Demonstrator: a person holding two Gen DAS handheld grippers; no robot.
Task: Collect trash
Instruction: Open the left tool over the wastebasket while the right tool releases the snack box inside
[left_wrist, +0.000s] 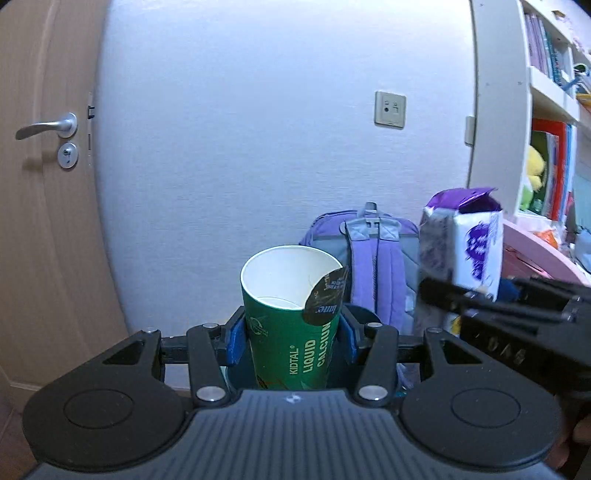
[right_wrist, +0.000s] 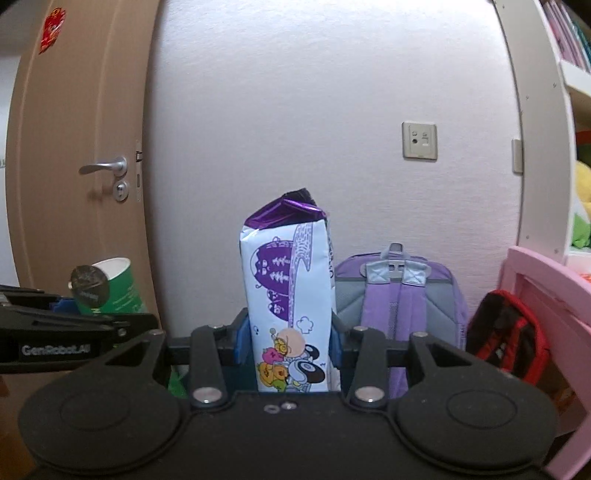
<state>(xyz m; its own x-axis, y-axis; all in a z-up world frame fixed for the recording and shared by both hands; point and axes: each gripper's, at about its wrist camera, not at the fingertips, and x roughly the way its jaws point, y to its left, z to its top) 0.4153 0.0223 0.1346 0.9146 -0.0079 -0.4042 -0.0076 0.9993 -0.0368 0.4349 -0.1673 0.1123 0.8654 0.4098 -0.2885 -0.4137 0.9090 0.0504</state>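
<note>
**Both grippers full: carton in the right, cup in the left**

We're looking at a wooden door (right_wrist: 74, 155) off to the left of both grippers and a purple backpack (right_wrist: 402, 295) sitting against the wall past the fingers, just right of the right gripper's line. A pink piece of furniture (right_wrist: 543, 284) is poking in further right, with a red and black bag (right_wrist: 506, 339) hanging down beside it.

On to the trash. Our right gripper (right_wrist: 286, 341) is clamping a white and purple carton (right_wrist: 288, 280) between its blue pads; the carton is standing upright, its purple torn-open top rising well above the fingers. From the left wrist view the same carton (left_wrist: 465, 243) is showing up to the right, with the right gripper underneath it.

Our left gripper (left_wrist: 291, 338) is squeezing a green paper cup (left_wrist: 291, 325) on both sides, upright, open mouth up. A dark foil lid flap (left_wrist: 327, 293) is hanging off the cup's rim on the right side. In the right wrist view the cup (right_wrist: 110, 288) is sitting off to the left, tilted a bit.
</note>
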